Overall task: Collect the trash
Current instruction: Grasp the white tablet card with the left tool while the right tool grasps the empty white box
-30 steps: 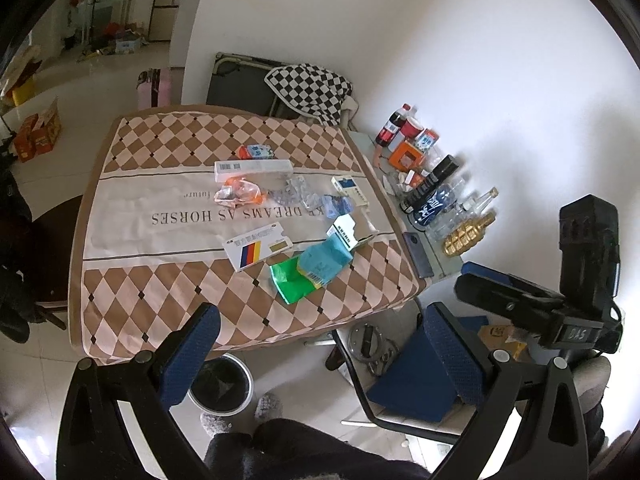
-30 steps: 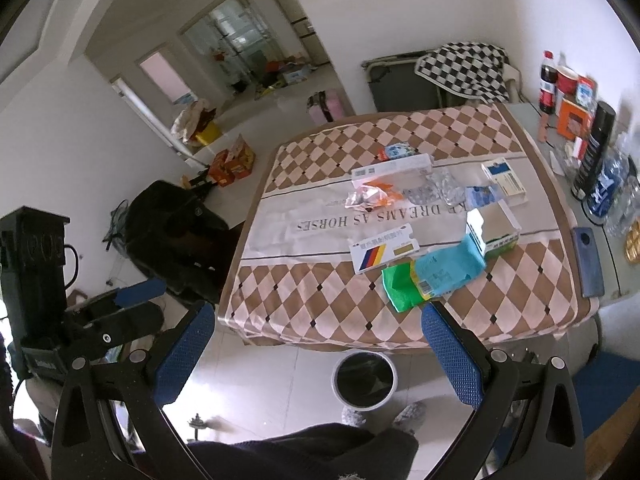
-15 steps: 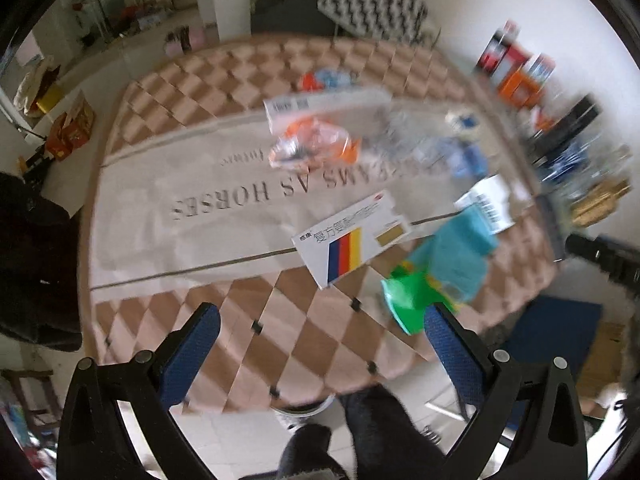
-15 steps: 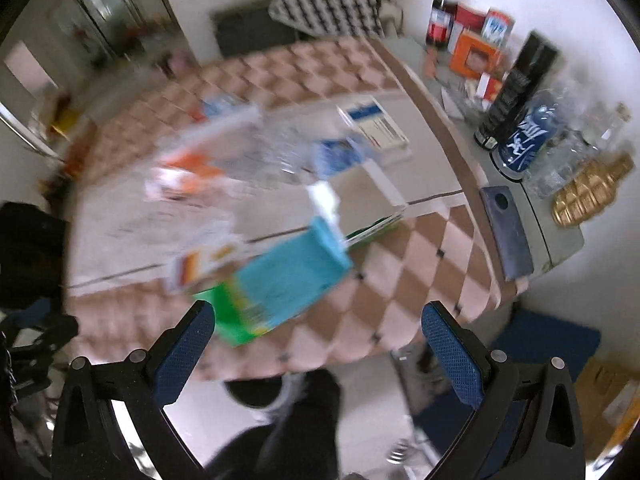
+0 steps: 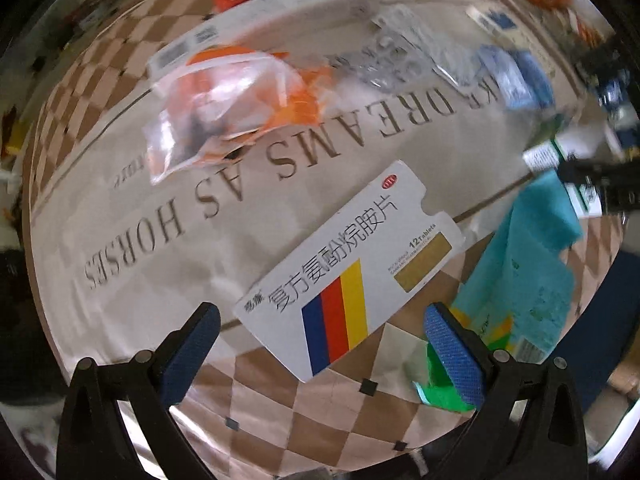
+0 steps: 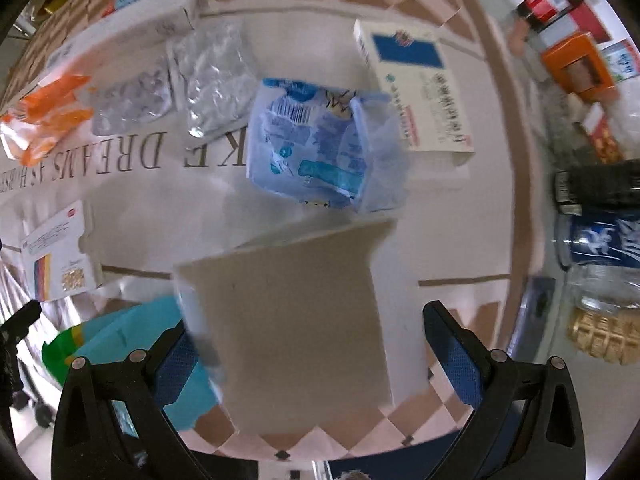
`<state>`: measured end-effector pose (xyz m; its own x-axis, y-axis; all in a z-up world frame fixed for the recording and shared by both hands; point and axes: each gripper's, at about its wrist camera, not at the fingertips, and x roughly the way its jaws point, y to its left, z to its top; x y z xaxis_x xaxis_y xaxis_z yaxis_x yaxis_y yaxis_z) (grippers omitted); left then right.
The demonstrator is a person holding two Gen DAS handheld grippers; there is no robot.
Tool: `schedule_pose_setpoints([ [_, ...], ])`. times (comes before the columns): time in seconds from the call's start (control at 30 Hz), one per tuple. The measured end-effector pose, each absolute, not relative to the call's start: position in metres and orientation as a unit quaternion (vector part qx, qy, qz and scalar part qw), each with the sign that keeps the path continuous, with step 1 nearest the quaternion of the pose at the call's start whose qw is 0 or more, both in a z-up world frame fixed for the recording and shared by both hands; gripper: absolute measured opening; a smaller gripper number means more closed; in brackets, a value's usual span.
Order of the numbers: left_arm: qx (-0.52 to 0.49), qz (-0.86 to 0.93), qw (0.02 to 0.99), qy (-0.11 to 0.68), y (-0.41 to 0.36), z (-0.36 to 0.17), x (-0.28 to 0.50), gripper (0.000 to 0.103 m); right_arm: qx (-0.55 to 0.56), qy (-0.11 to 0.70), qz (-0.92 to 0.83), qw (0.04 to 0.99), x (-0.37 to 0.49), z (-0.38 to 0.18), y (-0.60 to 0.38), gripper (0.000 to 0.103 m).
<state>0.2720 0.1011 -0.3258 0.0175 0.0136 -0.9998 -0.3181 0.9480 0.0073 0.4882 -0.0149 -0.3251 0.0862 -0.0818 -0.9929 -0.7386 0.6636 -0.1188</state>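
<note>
Blue-padded fingers of the left gripper (image 5: pixel 322 354) stand spread wide and empty above the counter (image 5: pixel 120 216), framing the near end of a flat white medicine carton (image 5: pixel 348 276) with blue, red and yellow stripes. Just to its right lie a teal packet (image 5: pixel 532 280) and a green wrapper (image 5: pixel 440 384), overlapping one another. Beyond the carton, across the cloth's printed lettering, sits a crumpled clear-and-orange plastic bag (image 5: pixel 224 96), with a long white box (image 5: pixel 272 12) behind it and silver blister sheets (image 5: pixel 396 56) to the right, blurred.

The right gripper (image 6: pixel 308 356) also hangs with its fingers apart and holding nothing, above a tilted grey cardboard box (image 6: pixel 296 320) that fills the space between them; whether either pad touches it cannot be told. Past the box lies a crumpled blue plastic wrapper (image 6: pixel 316 148), then a white-and-blue medicine box (image 6: pixel 416 88) and more blister foil (image 6: pixel 212 84). Bottles and cartons (image 6: pixel 592 208) crowd the far right edge, beside the checked cloth.
</note>
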Motion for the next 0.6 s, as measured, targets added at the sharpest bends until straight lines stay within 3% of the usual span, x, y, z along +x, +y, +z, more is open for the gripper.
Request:
schedule_pose_setpoints([
  [0.13,-0.018,0.058,0.698,0.713,0.083,-0.328,0.285,0.103,-0.301,0.646,0.258,0.652,0.498,-0.329,-0.02,0.094],
  [0.27,0.097,-0.004,0.67,0.736,0.059,-0.346,0.3,0.103,-0.302,0.65,0.25,0.651,0.513,-0.33,-0.03,0.093],
  [0.37,0.122,-0.026,0.652,0.748,0.054,-0.363,0.314,0.102,-0.291,0.658,0.25,0.648,0.521,-0.336,-0.037,0.093],
  [0.4,0.124,-0.029,0.65,0.749,0.055,-0.367,0.318,0.097,-0.288,0.659,0.249,0.648,0.523,-0.338,-0.039,0.093],
  [0.43,0.126,-0.029,0.651,0.748,0.056,-0.37,0.323,0.08,-0.286,0.66,0.25,0.648,0.525,-0.34,-0.041,0.093],
  [0.47,0.121,-0.034,0.649,0.751,0.058,-0.374,0.327,0.074,-0.284,0.661,0.25,0.648,0.527,-0.342,-0.043,0.093],
  [0.6,0.113,-0.044,0.645,0.754,0.062,-0.38,0.336,0.072,-0.277,0.663,0.251,0.649,0.534,-0.348,-0.049,0.093],
])
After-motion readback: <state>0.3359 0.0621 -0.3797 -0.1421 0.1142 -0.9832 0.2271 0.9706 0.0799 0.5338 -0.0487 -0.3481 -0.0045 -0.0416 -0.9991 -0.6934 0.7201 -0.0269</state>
